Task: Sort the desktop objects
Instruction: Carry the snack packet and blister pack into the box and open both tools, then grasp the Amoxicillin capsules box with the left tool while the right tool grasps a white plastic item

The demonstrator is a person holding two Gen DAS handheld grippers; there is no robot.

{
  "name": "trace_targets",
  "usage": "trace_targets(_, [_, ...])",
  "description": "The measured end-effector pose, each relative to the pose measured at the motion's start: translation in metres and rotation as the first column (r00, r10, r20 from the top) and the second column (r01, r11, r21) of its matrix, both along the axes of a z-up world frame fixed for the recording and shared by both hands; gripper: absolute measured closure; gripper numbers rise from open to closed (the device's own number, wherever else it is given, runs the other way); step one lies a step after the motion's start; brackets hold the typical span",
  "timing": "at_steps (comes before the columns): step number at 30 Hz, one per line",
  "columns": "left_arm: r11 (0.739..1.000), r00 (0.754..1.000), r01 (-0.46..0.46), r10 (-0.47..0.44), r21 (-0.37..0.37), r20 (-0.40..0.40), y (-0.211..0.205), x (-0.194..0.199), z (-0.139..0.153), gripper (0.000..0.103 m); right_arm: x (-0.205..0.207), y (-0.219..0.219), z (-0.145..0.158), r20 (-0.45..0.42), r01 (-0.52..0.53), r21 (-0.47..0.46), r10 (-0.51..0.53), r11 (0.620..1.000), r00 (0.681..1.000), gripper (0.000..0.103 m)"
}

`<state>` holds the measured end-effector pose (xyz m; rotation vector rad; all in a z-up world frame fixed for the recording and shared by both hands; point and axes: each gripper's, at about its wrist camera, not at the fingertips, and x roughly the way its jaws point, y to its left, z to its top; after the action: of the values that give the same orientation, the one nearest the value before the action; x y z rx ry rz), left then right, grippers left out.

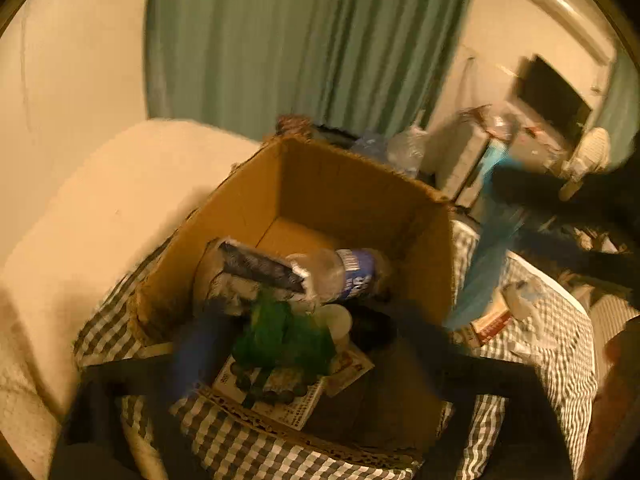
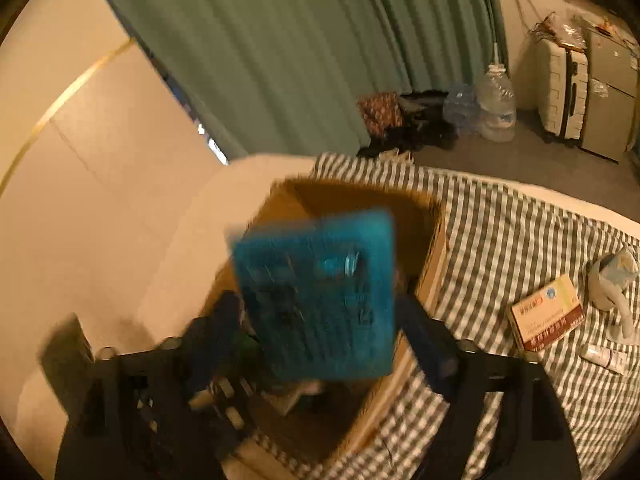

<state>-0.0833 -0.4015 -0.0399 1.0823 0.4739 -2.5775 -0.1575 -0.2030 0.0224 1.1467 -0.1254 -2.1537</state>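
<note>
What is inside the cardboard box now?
In the cardboard box: a plastic bottle, a green item and printed packets. Whatever lies beneath them is covered.

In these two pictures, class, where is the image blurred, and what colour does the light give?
Left wrist view: warm yellowish light; the green bag and the left tongs are smeared. Right wrist view: same warm cast; the blue packet is blurred, while the suitcase stays sharper.
</note>
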Motion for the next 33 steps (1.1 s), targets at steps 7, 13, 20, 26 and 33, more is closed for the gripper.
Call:
trace_targets(7, [0.999, 0.997, -0.046, 0.046, -0.005, -0.069, 0.016, 0.017, 0.016, 0.000, 0.001, 0.050, 0.026, -0.076, 0.046, -0.086, -0.052, 0.995, 0.996, 0.016])
trace_targets(13, [0.988, 0.988, 0.122, -0.130, -0.099, -0.083, 0.104, 0.012, 0.025, 0.000, 0.008, 0.164, -0.004, -0.082, 0.181, -0.017, -0.181, 0.983, 0.980, 0.016])
trace_targets(20, [0.963, 0.968, 0.247, -0.251, -0.105, -0.020, 0.222, -0.019, -0.016, 0.000, -0.003, 0.324, -0.074, 0.040, 0.431, 0.043, -0.433, 0.901, 0.901, 0.016])
trace_targets(26, [0.944, 0.948, 0.318, -0.320, -0.091, 0.003, 0.271, -0.067, -0.048, 0.000, -0.018, 0.391, -0.100, 0.105, 0.475, 0.000, -0.472, 0.880, 0.875, 0.016])
trace_targets(33, [0.892, 0.904, 0.425, -0.428, -0.154, 0.018, 0.273, -0.124, -0.077, 0.000, -0.058, 0.374, -0.118, 0.038, 0.382, 0.060, -0.384, 0.922, 0.922, 0.018])
